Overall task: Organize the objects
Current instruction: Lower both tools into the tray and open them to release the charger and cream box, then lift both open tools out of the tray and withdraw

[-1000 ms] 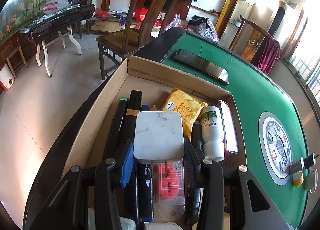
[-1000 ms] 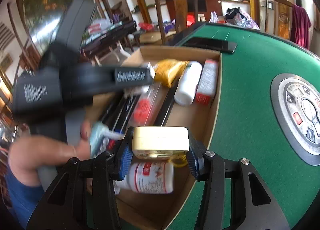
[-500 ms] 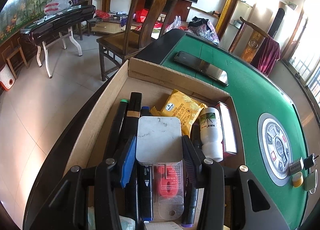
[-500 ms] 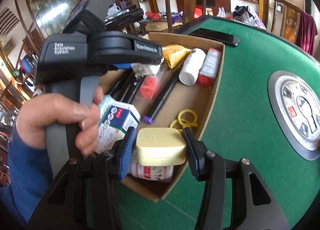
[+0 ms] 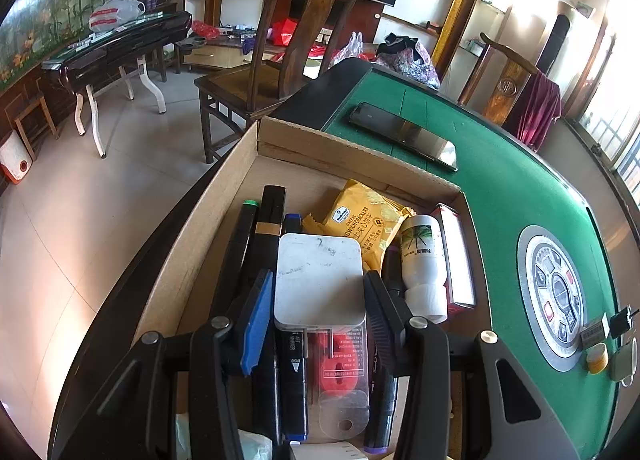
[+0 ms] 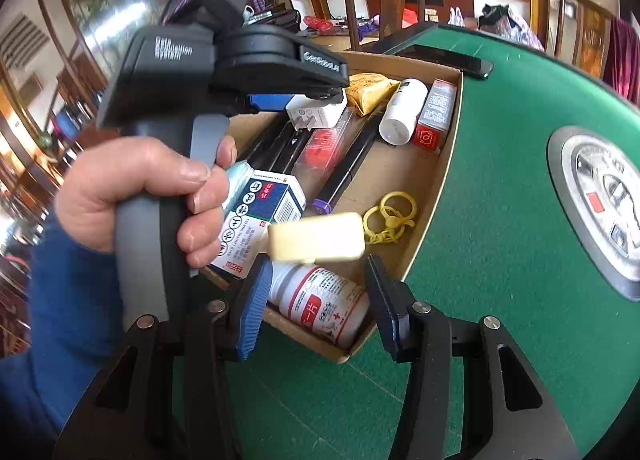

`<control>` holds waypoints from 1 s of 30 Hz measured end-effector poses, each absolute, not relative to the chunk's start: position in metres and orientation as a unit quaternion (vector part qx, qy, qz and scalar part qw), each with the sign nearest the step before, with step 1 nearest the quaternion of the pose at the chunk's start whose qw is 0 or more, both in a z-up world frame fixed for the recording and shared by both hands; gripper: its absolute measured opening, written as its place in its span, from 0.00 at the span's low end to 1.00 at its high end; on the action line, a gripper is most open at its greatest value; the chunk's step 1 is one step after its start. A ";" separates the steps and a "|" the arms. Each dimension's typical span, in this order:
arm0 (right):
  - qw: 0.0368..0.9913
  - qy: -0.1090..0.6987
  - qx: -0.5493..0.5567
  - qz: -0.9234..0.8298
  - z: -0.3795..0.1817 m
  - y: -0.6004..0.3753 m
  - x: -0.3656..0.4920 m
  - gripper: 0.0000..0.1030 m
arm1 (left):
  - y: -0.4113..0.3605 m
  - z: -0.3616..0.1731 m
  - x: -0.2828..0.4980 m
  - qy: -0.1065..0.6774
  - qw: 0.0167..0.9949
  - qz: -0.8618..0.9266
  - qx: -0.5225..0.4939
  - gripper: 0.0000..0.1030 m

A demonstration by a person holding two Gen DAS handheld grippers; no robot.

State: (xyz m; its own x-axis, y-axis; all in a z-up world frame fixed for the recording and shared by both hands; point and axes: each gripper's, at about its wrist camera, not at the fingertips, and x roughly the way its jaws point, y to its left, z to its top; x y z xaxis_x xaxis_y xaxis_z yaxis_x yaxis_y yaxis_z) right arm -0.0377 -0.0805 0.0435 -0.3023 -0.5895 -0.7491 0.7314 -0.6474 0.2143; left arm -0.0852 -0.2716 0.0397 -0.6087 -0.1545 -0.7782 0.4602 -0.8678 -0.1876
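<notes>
Over the open cardboard box (image 5: 340, 150), my left gripper (image 5: 320, 280) is shut on a white charger block (image 5: 320, 272). The right wrist view shows that same charger (image 6: 316, 112) held above the markers. My right gripper (image 6: 318, 272) hangs over the box's near corner (image 6: 344, 356). Its jaws stand apart. A cream block (image 6: 316, 236) is blurred just past the fingertips, with no pad on it. Below it lie a white pill bottle (image 6: 320, 300) and yellow rings (image 6: 390, 216).
The box also holds black markers (image 5: 268, 228), a yellow cracker packet (image 5: 360, 220), a white bottle (image 5: 422, 260) and a red carton (image 6: 436, 116). A black phone (image 5: 404, 136) lies on the green table (image 6: 500, 240), which has a round control panel (image 5: 554, 292). A hand (image 6: 132, 188) grips the left tool.
The cream block has slid out from between the right pads and now sits beyond the fingertips. The right gripper drew back toward the box's near corner. The left gripper and charger kept still.
</notes>
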 end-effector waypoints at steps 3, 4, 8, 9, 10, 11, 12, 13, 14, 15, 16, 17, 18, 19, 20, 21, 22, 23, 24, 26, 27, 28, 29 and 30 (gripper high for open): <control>0.389 0.073 0.402 -0.825 0.041 -0.083 -0.045 0.46 | -0.271 0.040 -0.085 0.183 0.175 -0.877 0.407 0.45; 0.376 0.058 0.396 -0.836 0.041 -0.080 -0.051 0.44 | -0.270 0.040 -0.085 0.182 0.175 -0.877 0.408 0.45; 0.357 0.017 0.366 -0.859 0.052 -0.060 -0.059 0.44 | -0.270 0.040 -0.085 0.181 0.175 -0.877 0.408 0.46; 0.353 0.005 0.354 -0.866 0.056 -0.055 -0.061 0.44 | -0.270 0.039 -0.085 0.179 0.176 -0.877 0.409 0.46; 0.354 -0.009 0.346 -0.869 0.060 -0.048 -0.063 0.45 | -0.269 0.039 -0.085 0.178 0.175 -0.877 0.410 0.46; 0.356 -0.014 0.347 -0.868 0.061 -0.047 -0.064 0.45 | -0.268 0.039 -0.085 0.177 0.175 -0.877 0.411 0.46; 0.357 -0.022 0.350 -0.866 0.060 -0.044 -0.066 0.45 | -0.268 0.039 -0.085 0.175 0.176 -0.877 0.411 0.46; 0.360 -0.026 0.353 -0.863 0.060 -0.045 -0.067 0.45 | -0.268 0.039 -0.085 0.174 0.176 -0.877 0.411 0.46; 0.365 -0.026 0.358 -0.859 0.058 -0.047 -0.068 0.45 | -0.268 0.039 -0.084 0.174 0.176 -0.877 0.411 0.46; 0.367 -0.026 0.362 -0.857 0.059 -0.046 -0.066 0.45 | -0.268 0.039 -0.084 0.175 0.176 -0.877 0.411 0.46; 0.366 -0.022 0.367 -0.855 0.057 -0.050 -0.066 0.45 | -0.268 0.039 -0.084 0.175 0.176 -0.877 0.411 0.46; 0.367 -0.019 0.370 -0.853 0.055 -0.052 -0.066 0.45 | -0.268 0.039 -0.084 0.175 0.176 -0.877 0.411 0.46; 0.367 -0.017 0.372 -0.853 0.054 -0.055 -0.066 0.45 | -0.268 0.039 -0.084 0.175 0.176 -0.877 0.411 0.46; 0.366 -0.017 0.371 -0.853 0.055 -0.057 -0.068 0.45 | -0.268 0.039 -0.084 0.175 0.176 -0.877 0.411 0.46; 0.368 -0.016 0.371 -0.852 0.055 -0.060 -0.071 0.45 | -0.268 0.039 -0.084 0.176 0.176 -0.877 0.411 0.46; 0.374 -0.022 0.373 -0.849 0.055 -0.062 -0.072 0.45 | -0.268 0.039 -0.084 0.176 0.177 -0.877 0.411 0.46; 0.390 -0.041 0.379 -0.838 0.055 -0.063 -0.075 0.45 | -0.268 0.039 -0.084 0.177 0.177 -0.877 0.411 0.46; 0.407 -0.066 0.386 -0.825 0.054 -0.061 -0.078 0.45 | -0.268 0.039 -0.084 0.177 0.177 -0.877 0.411 0.46; 0.426 -0.103 0.399 -0.806 0.052 -0.060 -0.083 0.45 | -0.268 0.038 -0.084 0.176 0.177 -0.877 0.411 0.46; 0.431 -0.133 0.404 -0.796 0.050 -0.056 -0.090 0.45 | -0.268 0.039 -0.084 0.176 0.177 -0.876 0.411 0.46; 0.429 -0.133 0.404 -0.797 0.049 -0.055 -0.091 0.45 | -0.268 0.038 -0.084 0.176 0.178 -0.876 0.411 0.46; 0.425 -0.131 0.404 -0.799 0.050 -0.053 -0.092 0.45 | -0.267 0.038 -0.084 0.174 0.178 -0.876 0.412 0.46; 0.421 -0.129 0.403 -0.802 0.050 -0.051 -0.092 0.45 | -0.267 0.038 -0.084 0.173 0.178 -0.877 0.413 0.46; 0.418 -0.129 0.404 -0.803 0.050 -0.050 -0.093 0.45 | -0.266 0.038 -0.085 0.171 0.178 -0.877 0.413 0.46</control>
State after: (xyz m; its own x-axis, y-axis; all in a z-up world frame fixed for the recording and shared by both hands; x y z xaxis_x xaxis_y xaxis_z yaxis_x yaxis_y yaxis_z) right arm -0.0928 -0.0496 0.0502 -0.3227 -0.7764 -0.5413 0.5674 -0.6164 0.5459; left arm -0.0847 -0.2664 0.0381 -0.5956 -0.1707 -0.7849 0.4535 -0.8780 -0.1532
